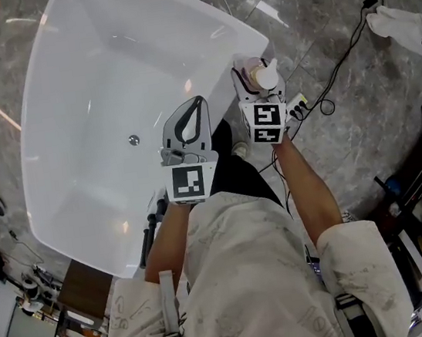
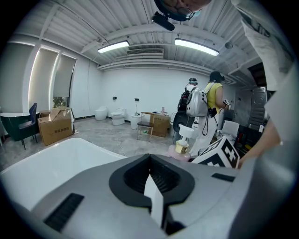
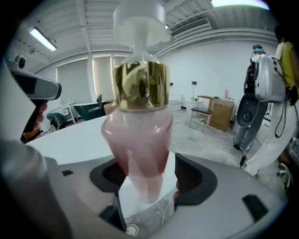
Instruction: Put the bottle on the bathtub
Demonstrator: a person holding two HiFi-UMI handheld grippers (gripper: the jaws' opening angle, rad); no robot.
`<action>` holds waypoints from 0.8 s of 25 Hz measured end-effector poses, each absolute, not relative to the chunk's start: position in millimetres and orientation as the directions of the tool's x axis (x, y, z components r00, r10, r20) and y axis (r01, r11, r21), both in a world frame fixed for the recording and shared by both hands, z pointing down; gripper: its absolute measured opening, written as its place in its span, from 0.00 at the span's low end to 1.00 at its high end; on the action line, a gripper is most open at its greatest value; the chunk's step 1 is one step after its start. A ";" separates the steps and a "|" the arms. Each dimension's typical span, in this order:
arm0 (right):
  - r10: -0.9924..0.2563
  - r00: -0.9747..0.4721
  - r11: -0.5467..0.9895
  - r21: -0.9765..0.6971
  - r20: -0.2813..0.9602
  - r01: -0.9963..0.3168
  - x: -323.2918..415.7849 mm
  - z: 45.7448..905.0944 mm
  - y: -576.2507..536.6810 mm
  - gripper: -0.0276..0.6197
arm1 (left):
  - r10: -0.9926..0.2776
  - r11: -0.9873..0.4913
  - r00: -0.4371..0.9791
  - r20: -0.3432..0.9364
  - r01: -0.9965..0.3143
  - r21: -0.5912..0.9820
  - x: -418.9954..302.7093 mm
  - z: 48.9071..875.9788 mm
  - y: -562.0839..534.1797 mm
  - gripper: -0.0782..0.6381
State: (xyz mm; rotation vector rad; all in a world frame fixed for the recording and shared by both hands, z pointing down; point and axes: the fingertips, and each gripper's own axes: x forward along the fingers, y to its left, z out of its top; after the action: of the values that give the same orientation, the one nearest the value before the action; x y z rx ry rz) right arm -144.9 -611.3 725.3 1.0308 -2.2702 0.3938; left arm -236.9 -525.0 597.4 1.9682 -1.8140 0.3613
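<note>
A pink pump bottle (image 1: 264,77) with a gold collar and white pump stands upright on the right rim of the white bathtub (image 1: 70,106). My right gripper (image 1: 259,70) is around it, jaws spread. In the right gripper view the bottle (image 3: 140,140) fills the space between the jaws of that gripper (image 3: 147,176), and a gap shows beside the right pad (image 3: 189,175). My left gripper (image 1: 198,100) hovers over the tub's near side, tips together, holding nothing. In the left gripper view that gripper (image 2: 150,158) is shut, with the bottle (image 2: 181,147) visible beyond it.
The tub has a drain (image 1: 135,140) in its floor. Black cables (image 1: 337,68) and a power strip (image 1: 298,105) lie on the grey floor right of the tub. Cardboard boxes (image 2: 55,126), toilets (image 2: 117,114) and a person with a backpack (image 2: 196,102) are farther off.
</note>
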 end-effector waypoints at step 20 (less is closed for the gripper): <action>-0.603 -0.507 0.608 -0.056 0.616 -0.792 -69.2 683.9 -533.2 0.47 | -0.910 -0.088 0.111 0.400 -0.993 0.077 -179.1 546.9 -482.8 0.11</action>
State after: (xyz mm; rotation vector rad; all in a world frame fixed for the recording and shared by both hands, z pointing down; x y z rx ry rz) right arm -69.2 -533.2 683.9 1.0975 -2.2820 0.4499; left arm -179.1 -482.8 546.9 2.0694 -1.8643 0.3571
